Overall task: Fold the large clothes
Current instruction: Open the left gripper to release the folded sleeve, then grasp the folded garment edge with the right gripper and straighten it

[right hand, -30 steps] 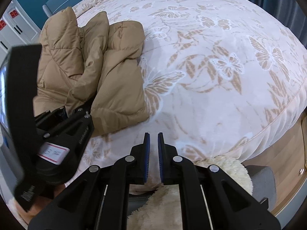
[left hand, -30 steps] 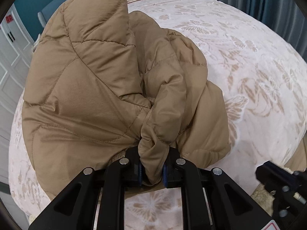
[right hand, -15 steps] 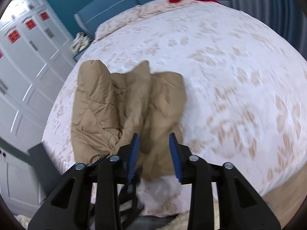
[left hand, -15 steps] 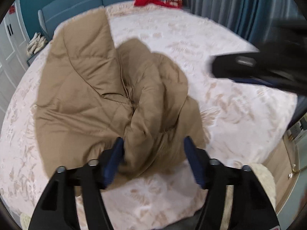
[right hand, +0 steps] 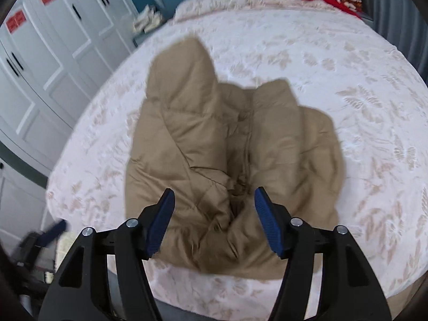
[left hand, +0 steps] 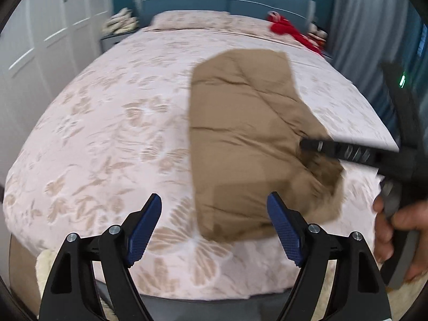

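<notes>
Left wrist: left gripper (left hand: 214, 220) just let the fold go, jaws have been opening, now wide with nothing pinched.
Jacket: tan puffer jacket (left hand: 248, 144) lies bundled on the bed (left hand: 107, 133), ahead and right of these pads.
Right wrist: right gripper (right hand: 214, 220) has been opening too, empty, jacket straight ahead below.
Meaning: looks like a fold's done, both pulled back.
</notes>
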### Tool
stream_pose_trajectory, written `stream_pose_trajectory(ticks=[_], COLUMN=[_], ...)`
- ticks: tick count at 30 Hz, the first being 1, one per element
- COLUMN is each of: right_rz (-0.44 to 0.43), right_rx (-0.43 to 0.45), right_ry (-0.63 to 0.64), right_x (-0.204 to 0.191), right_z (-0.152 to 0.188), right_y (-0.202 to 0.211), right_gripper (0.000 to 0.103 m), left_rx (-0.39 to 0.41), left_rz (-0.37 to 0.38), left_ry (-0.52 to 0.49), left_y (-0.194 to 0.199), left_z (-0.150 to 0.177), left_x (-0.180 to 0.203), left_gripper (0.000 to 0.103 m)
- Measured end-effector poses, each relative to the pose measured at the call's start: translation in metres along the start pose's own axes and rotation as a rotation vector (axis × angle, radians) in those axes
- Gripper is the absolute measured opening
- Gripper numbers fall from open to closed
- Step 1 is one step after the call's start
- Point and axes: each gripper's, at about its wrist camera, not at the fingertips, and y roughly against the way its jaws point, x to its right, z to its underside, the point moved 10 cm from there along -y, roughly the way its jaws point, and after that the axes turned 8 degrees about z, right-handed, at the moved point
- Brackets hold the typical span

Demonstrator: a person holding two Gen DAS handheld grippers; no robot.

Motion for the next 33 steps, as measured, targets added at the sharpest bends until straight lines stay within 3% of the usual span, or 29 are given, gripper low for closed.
stream_pose_trajectory(ticks=[1, 2, 4, 7, 11, 16, 24, 33], right_rz=[0.012, 0.015, -0.015, -0.055, -0.061, -0.005, 0.026, 0.020], right_rx=[-0.015, -0.034, -0.055, -0.009, 0.078, 0.093, 0.020, -0.046], right_ry=[0.007, 0.011, -0.006, -0.033, -0.084, -0.155, -0.300, -0.371], right_x=[-0.001, -0.002, -0.005, -0.002, 0.016, 0.064, 0.137, 0.163], right_z=[0.001, 0.003, 0.005, -0.001, -0.009, 0.002, 0.039, 0.062], right_y=[-0.008, -0.016, -0.023, -0.007, 0.031, 0.045, 0.014, -0.027], right_gripper=[0.050, 0.033, 0.016, 0.006, 0.004, 0.004, 0.004, 0.005], left_rx=[0.008, 0.009, 0.005, 0.006, 0.004, 0.004, -0.049, -0.160], left_rz=[-0.008, -0.020, -0.031, -0.036, -0.010, 0.002, 0.023, 0.036], left_ry=[0.014, 0.022, 0.015, 0.001, -0.005, -0.056, -0.091, -0.032], left_y=[0.001, 0.002, 0.001, -0.001, -0.006, -0.021, -0.064, -0.118], left_z=[-0.004, -0.008, -0.014, -0.021, -0.033, -0.048, -0.052, -0.034], left_x=[-0.004, -0.008, -0.007, -0.004, 0.007, 0.040, 0.088, 0.103], left_gripper=[0.078, 0.078, 0.078, 0.078, 0.078, 0.078, 0.078, 0.074])
